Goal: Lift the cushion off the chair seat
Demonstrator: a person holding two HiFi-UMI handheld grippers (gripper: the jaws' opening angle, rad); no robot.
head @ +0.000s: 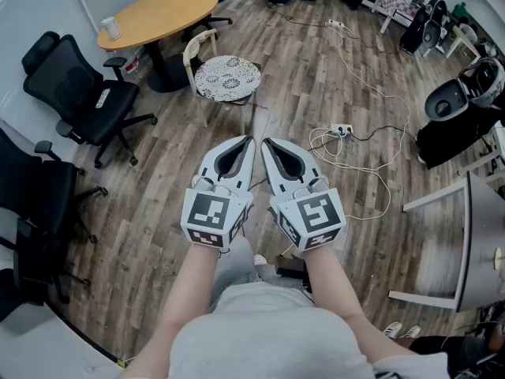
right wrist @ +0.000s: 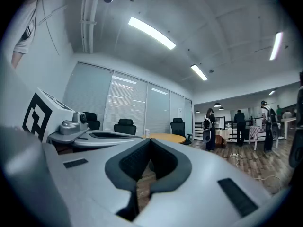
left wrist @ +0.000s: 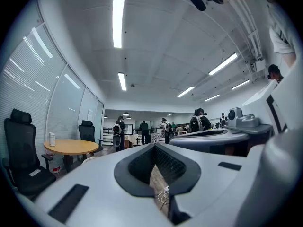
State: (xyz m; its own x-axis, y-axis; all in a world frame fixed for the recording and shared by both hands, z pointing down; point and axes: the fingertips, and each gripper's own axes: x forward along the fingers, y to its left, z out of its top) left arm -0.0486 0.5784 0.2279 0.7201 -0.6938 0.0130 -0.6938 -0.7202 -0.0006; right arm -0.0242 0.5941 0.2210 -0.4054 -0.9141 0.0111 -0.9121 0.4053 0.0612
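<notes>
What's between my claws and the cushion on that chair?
Only bare wood floor lies between the cushion and the left claw and right claw, as the head view shows.

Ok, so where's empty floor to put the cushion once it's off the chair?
Bare wood floor lies between the black office chair and the chair holding the cushion. The round table is mostly bare too, apart from a white container at its left edge. It is crowded on the right, where the power strip and white cables sprawl.
</notes>
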